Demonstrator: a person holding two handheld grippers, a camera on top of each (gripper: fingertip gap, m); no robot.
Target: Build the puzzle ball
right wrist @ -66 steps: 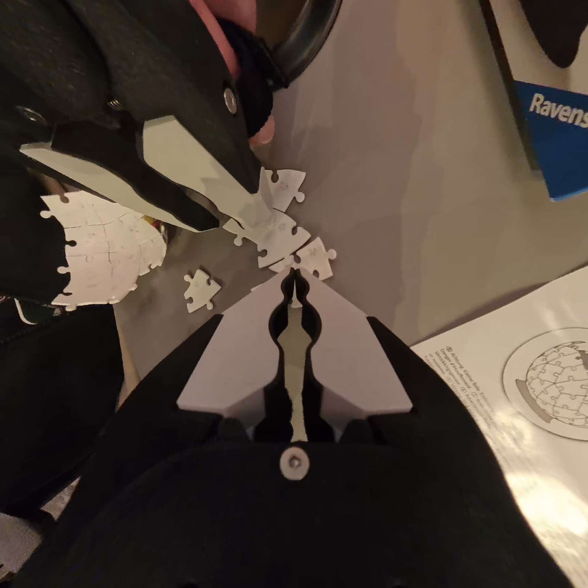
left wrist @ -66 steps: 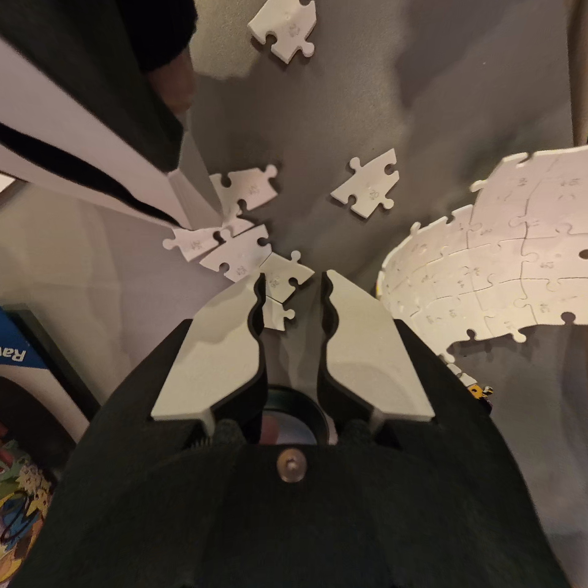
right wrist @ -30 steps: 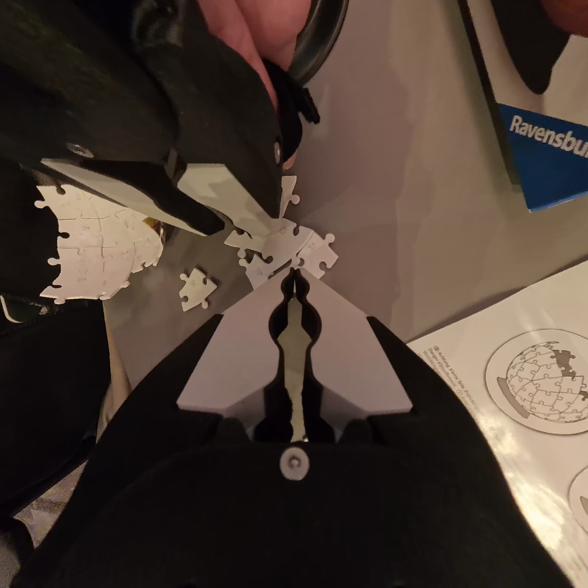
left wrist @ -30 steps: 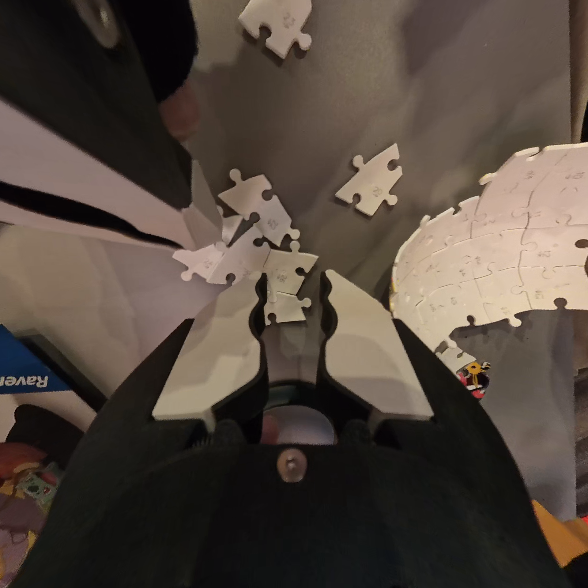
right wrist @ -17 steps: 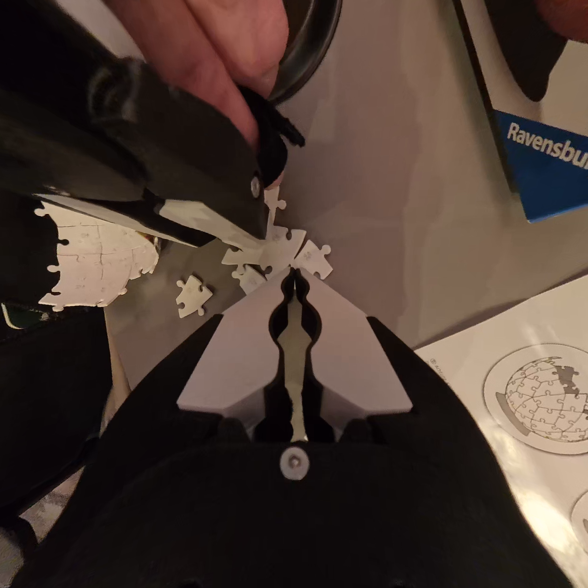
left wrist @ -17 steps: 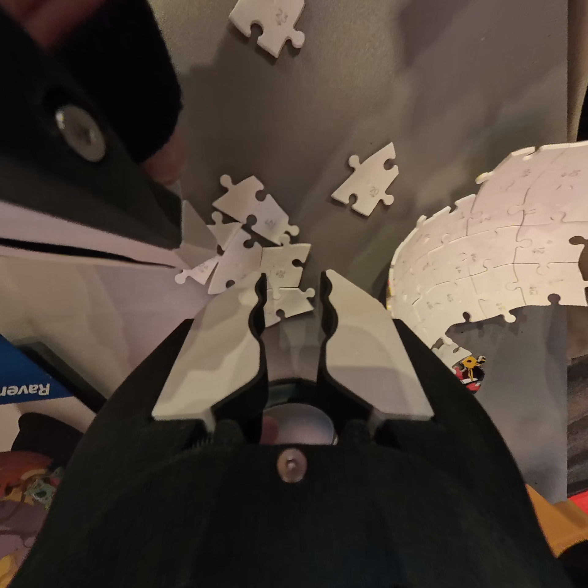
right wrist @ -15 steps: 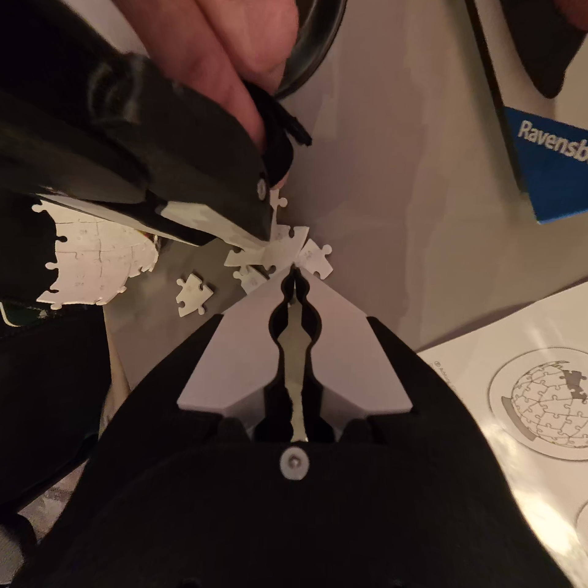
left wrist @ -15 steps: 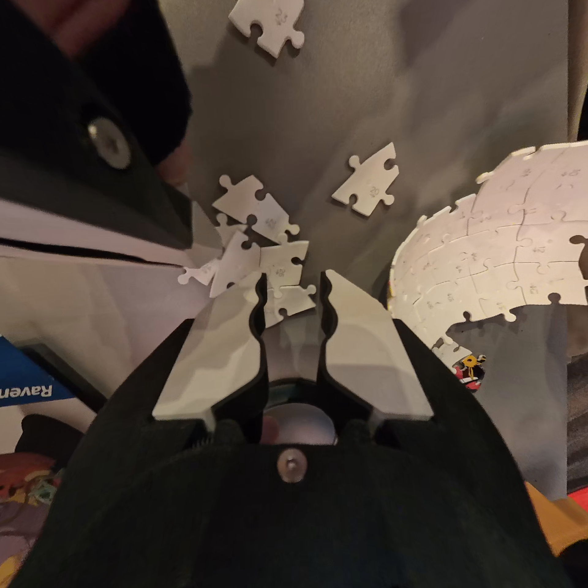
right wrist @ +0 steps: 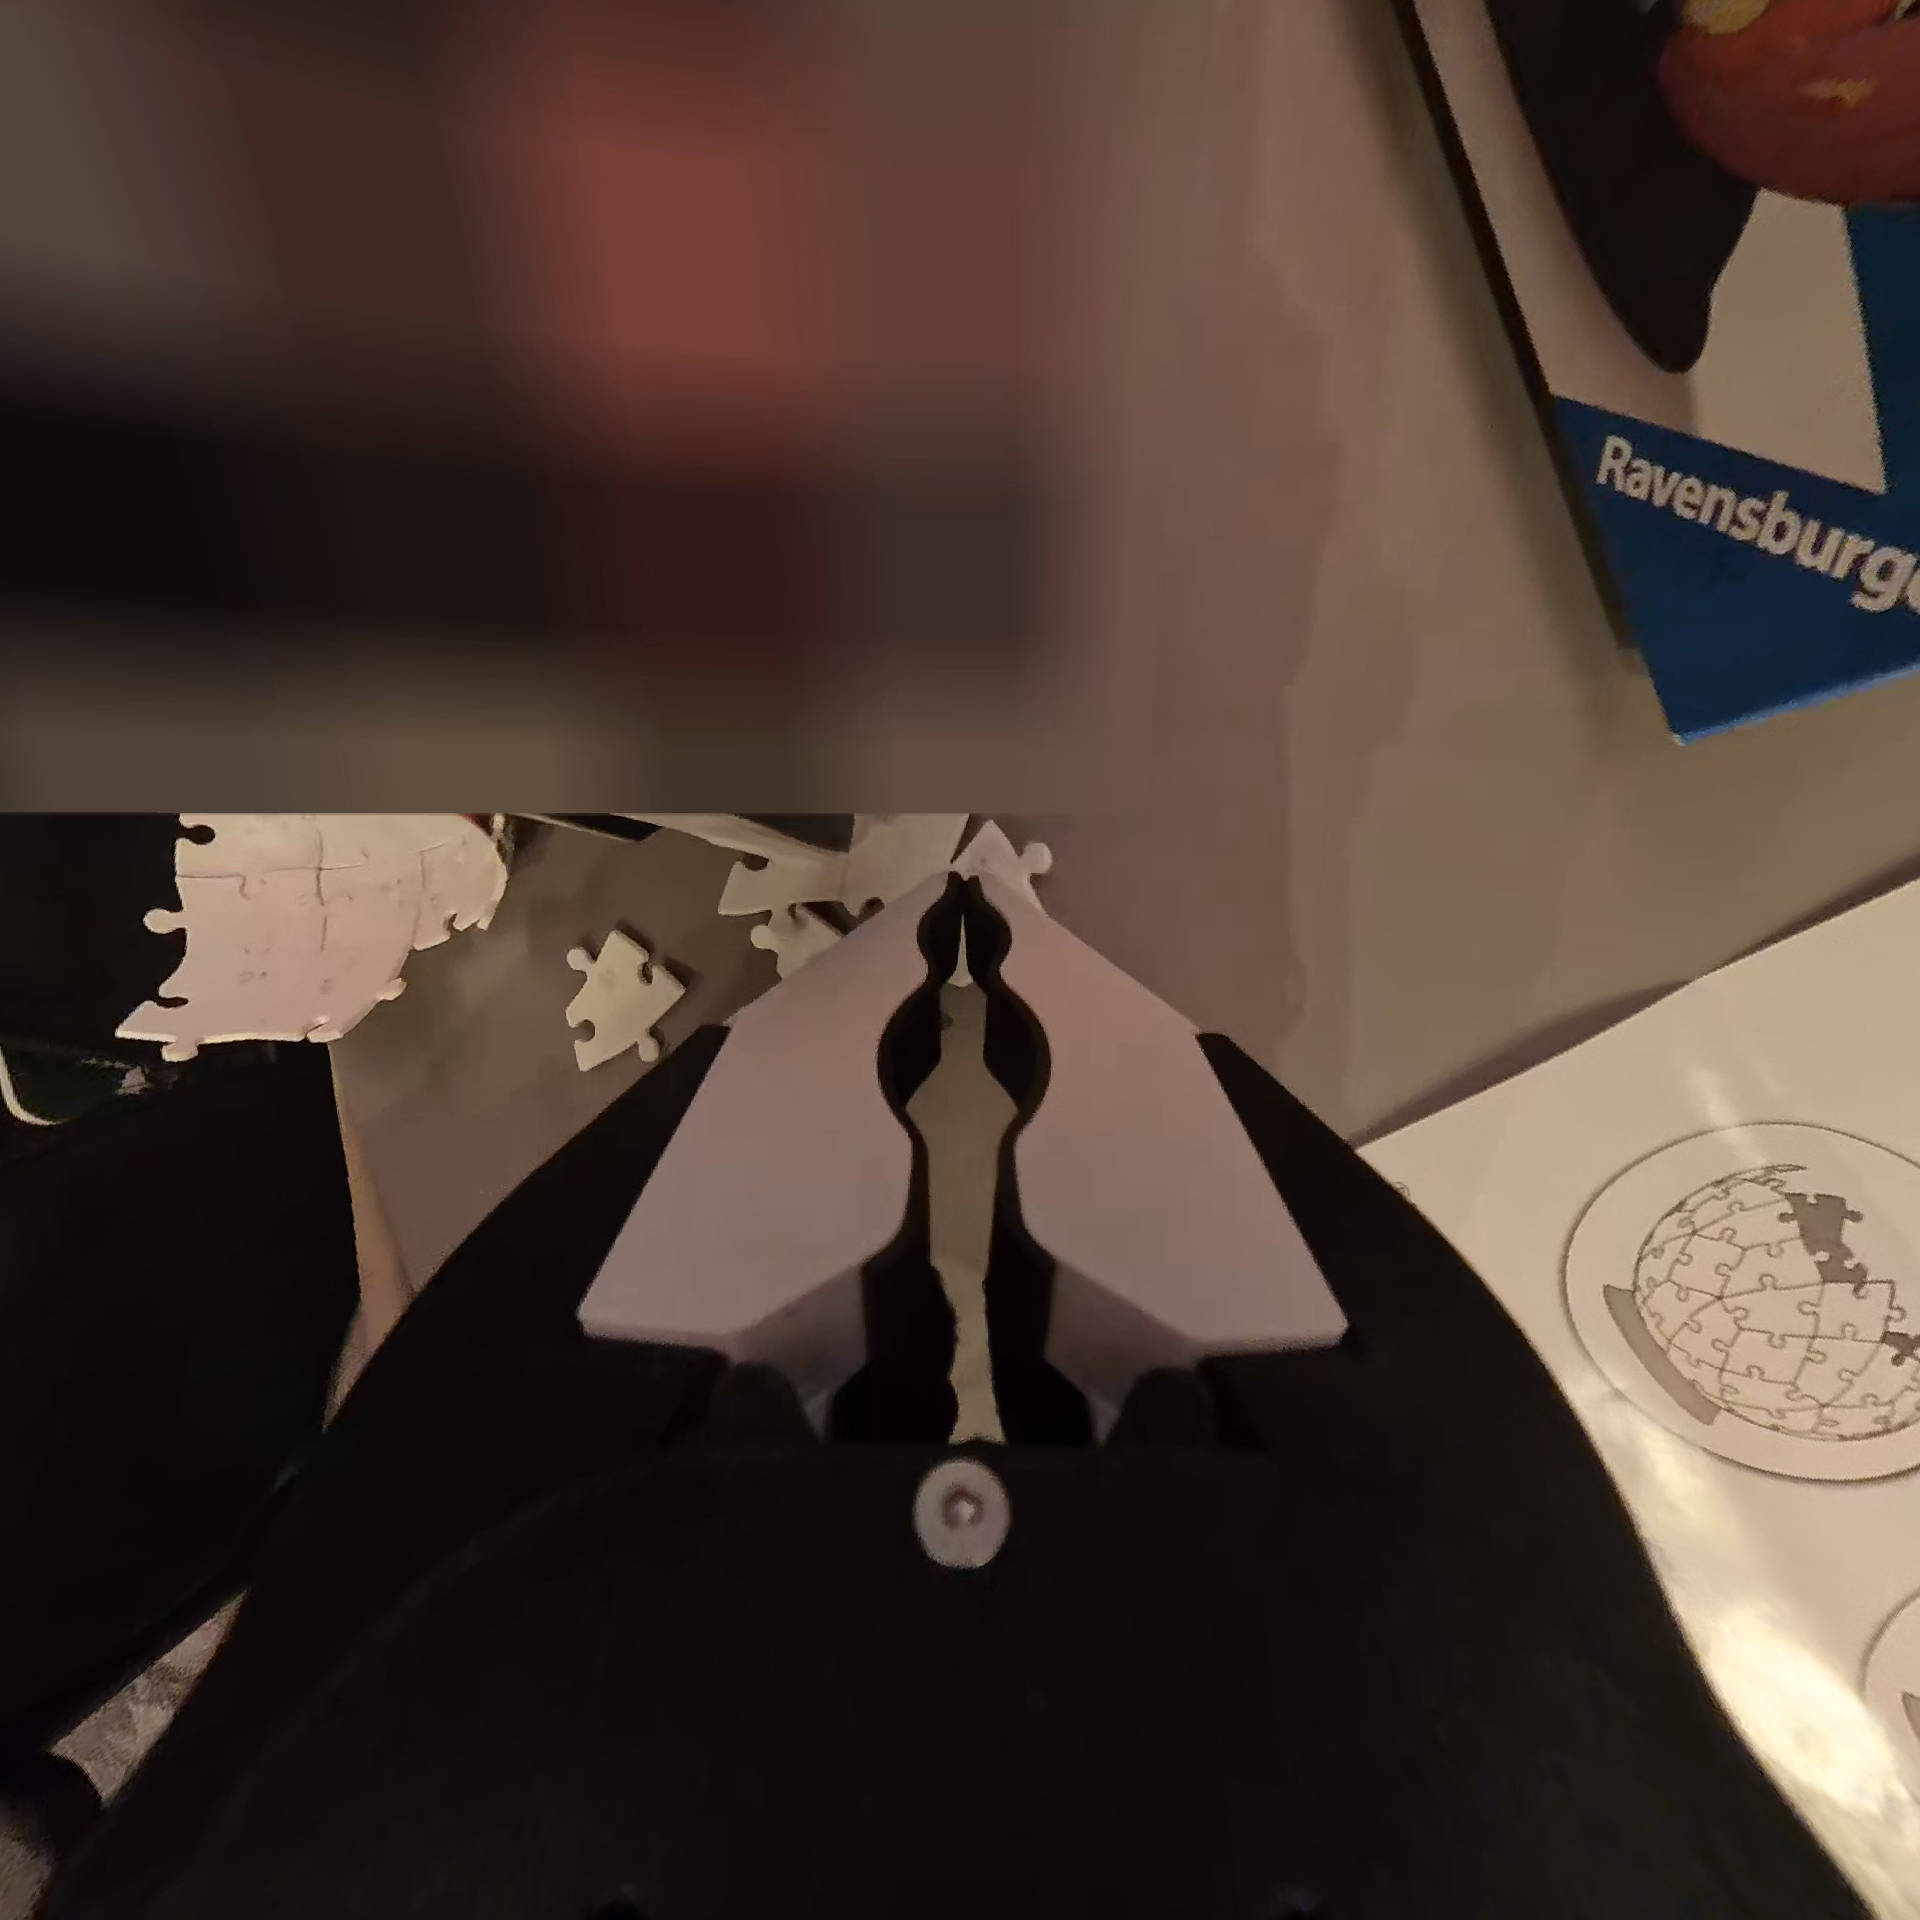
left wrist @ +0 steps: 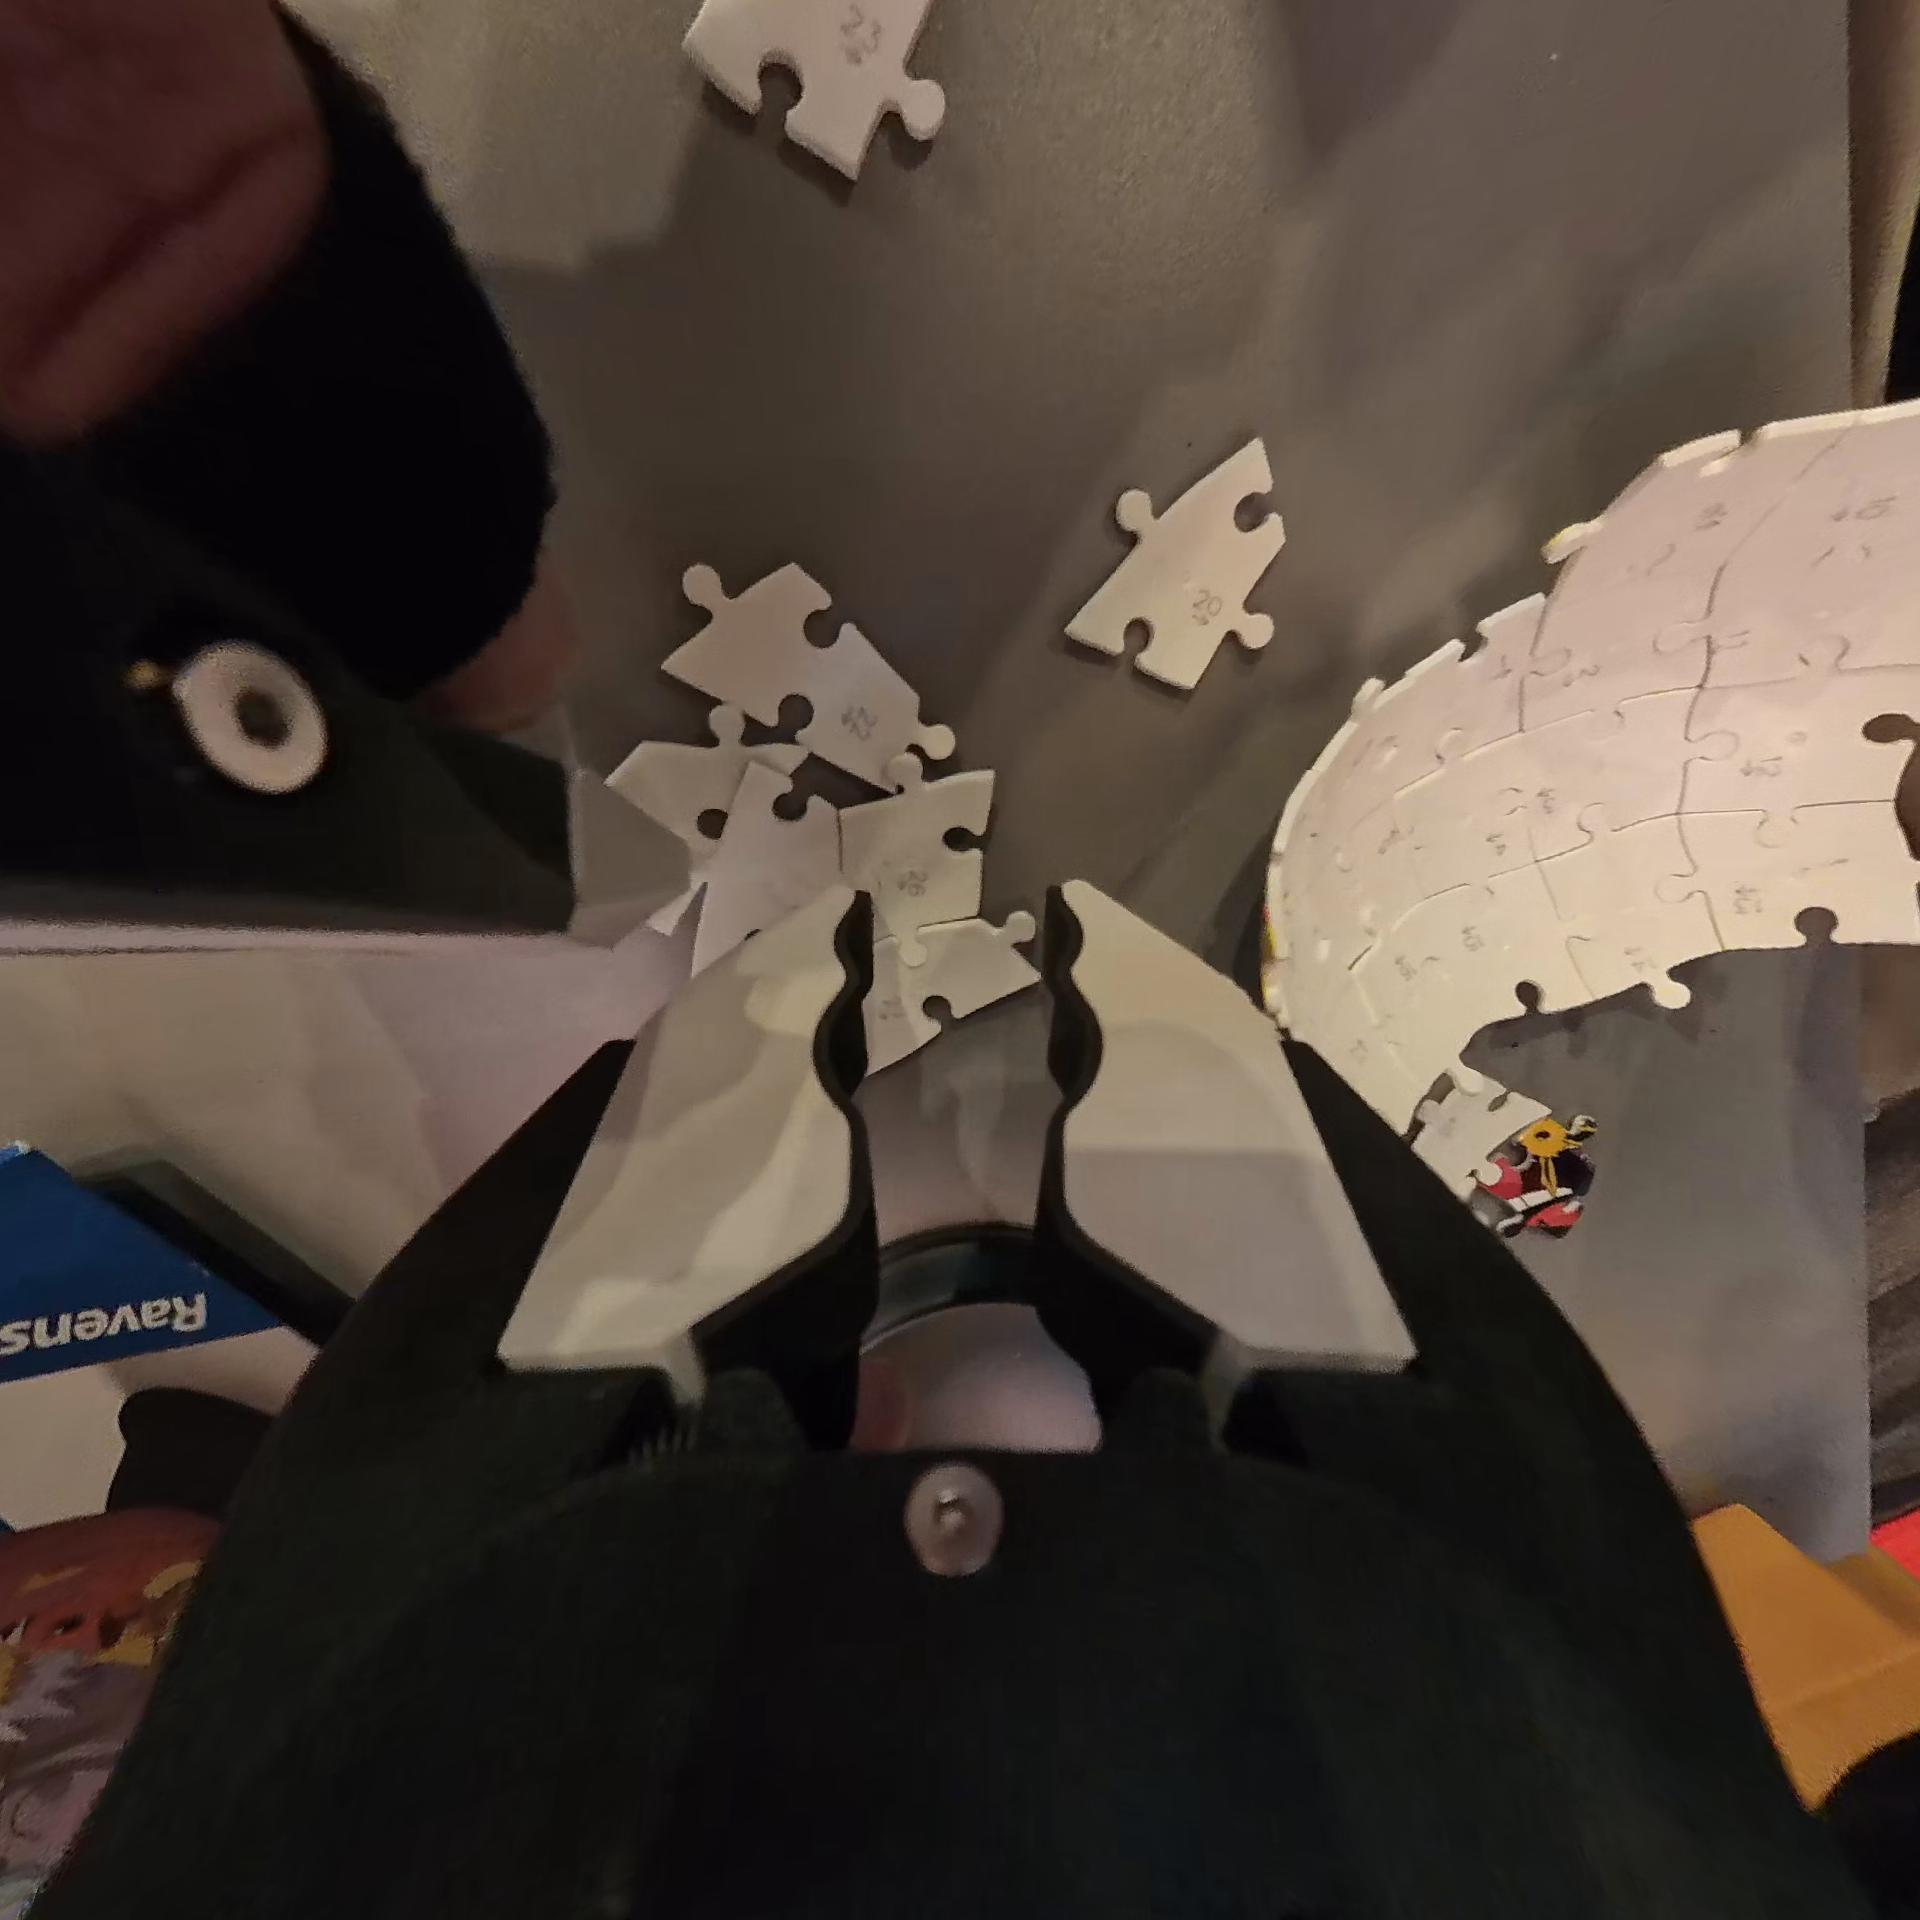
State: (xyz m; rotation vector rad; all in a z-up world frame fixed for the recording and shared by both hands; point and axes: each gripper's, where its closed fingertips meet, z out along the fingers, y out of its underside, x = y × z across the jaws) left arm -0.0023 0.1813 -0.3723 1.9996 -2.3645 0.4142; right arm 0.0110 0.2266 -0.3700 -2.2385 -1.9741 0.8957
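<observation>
Below, a grey surface [left wrist: 1039, 343] strewn with white pieces. Left gripper [left wrist: 954, 914] with jaws apart, nothing clamped; a cluster of loose puzzle pieces [left wrist: 831, 831] just beyond the tips from 10 to 12 o'clock, its nearest piece [left wrist: 951, 992] showing in the gap between the jaws, contact with them impossible to tell. Half-built puzzle ball [left wrist: 1621, 790] at 2 o'clock, a curved white shell resting on the surface, apart from the jaws. 1 single piece [left wrist: 1184, 592] at 1 o'clock between cluster and ball, another piece [left wrist: 831, 73] far off at 12 o'clock. Right gripper [right wrist: 961, 888] reaching into the same cluster from 9 o'clock in the left view, jaws together, clamped on the edge of a white puzzle piece [right wrist: 961, 951] seen edge-on between the tips. Blue puzzle box [right wrist: 1766, 561] at 2 o'clock in the right view, instruction sheet [right wrist: 1662, 1299] at 4 o'clock, shell at 10 o'clock.
</observation>
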